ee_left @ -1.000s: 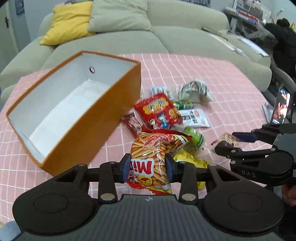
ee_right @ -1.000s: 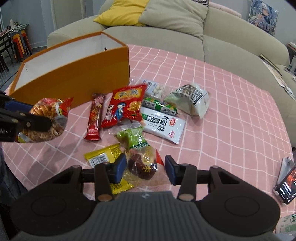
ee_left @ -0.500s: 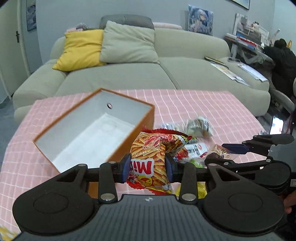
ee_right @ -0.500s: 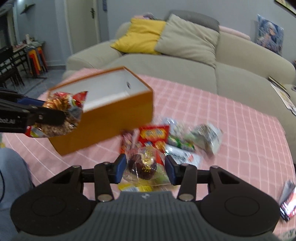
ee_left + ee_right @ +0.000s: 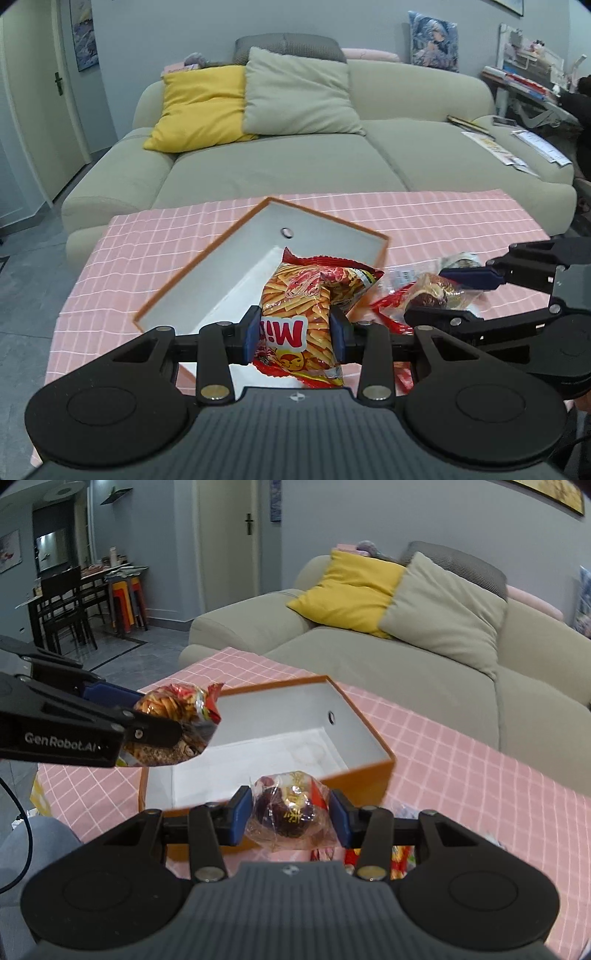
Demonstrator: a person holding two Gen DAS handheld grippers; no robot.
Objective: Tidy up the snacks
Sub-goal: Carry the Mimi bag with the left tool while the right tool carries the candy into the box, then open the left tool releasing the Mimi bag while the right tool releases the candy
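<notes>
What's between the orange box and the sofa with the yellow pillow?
Only bare pink checked tablecloth lies between the orange box and the sofa, then the table's edge. The right wrist view shows it best.

Both wrist views close above table, tilted down; share orange box (image 5: 207,254) (image 5: 369,771), sofa (image 5: 295,162) (image 5: 406,664).

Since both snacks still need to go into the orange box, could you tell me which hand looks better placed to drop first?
Left, probably. The chip bag in the left gripper already hangs over the orange box opening, while the right gripper holds its clear-wrapped snack just short of the near wall.
</notes>
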